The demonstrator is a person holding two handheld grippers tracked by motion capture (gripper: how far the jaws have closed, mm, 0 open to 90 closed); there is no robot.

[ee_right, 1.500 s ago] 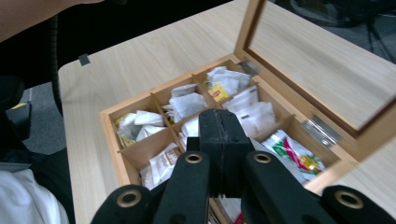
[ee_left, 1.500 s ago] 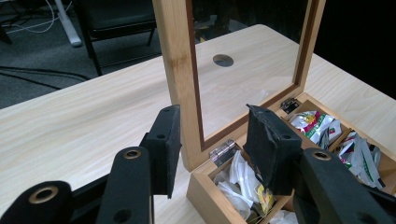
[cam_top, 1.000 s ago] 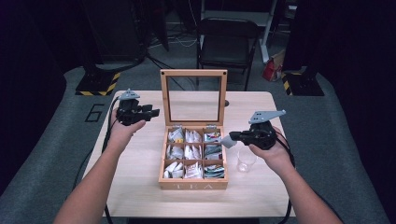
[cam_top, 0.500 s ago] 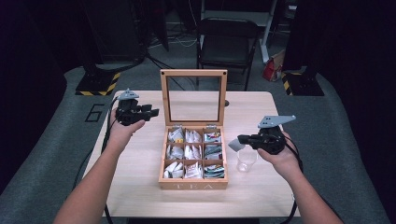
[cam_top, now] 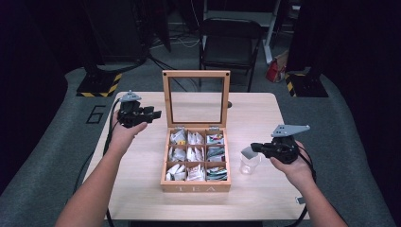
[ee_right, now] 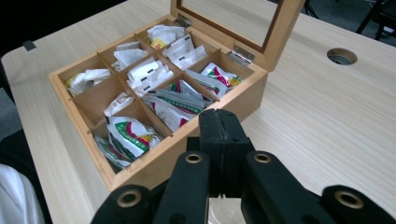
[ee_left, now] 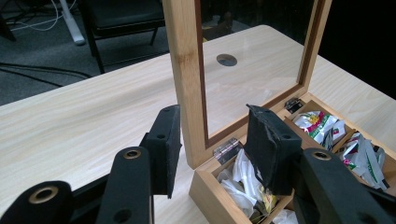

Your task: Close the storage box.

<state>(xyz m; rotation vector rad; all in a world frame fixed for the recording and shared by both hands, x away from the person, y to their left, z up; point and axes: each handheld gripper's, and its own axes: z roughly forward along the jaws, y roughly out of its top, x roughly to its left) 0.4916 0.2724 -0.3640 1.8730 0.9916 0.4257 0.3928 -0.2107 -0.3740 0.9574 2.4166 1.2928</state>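
Observation:
An open wooden tea box [cam_top: 196,187] stands mid-table, its glass lid [cam_top: 196,101] upright, its compartments full of tea bags [cam_top: 194,153]. My left gripper [cam_top: 155,113] hovers just left of the lid. In the left gripper view its jaws [ee_left: 215,140] stand apart with nothing between them, and the lid's wooden post [ee_left: 187,84] lies just beyond. Right of the box, my right gripper [cam_top: 253,147] is shut on a small pale tea bag [cam_top: 247,152] right above a clear glass [cam_top: 249,164]. In the right gripper view the pads [ee_right: 219,126] meet flat and point at the box [ee_right: 154,161].
A round cable hole [ee_right: 342,56] sits in the tabletop behind the box. A black chair [cam_top: 230,45] stands beyond the far edge. A small grey tab [cam_top: 300,200] lies near the front right corner. Bare wood surrounds the box on both sides.
My right gripper has drifted to the right and slightly down with the pale tea bag, ending over the glass. The left gripper and the box have stayed put.

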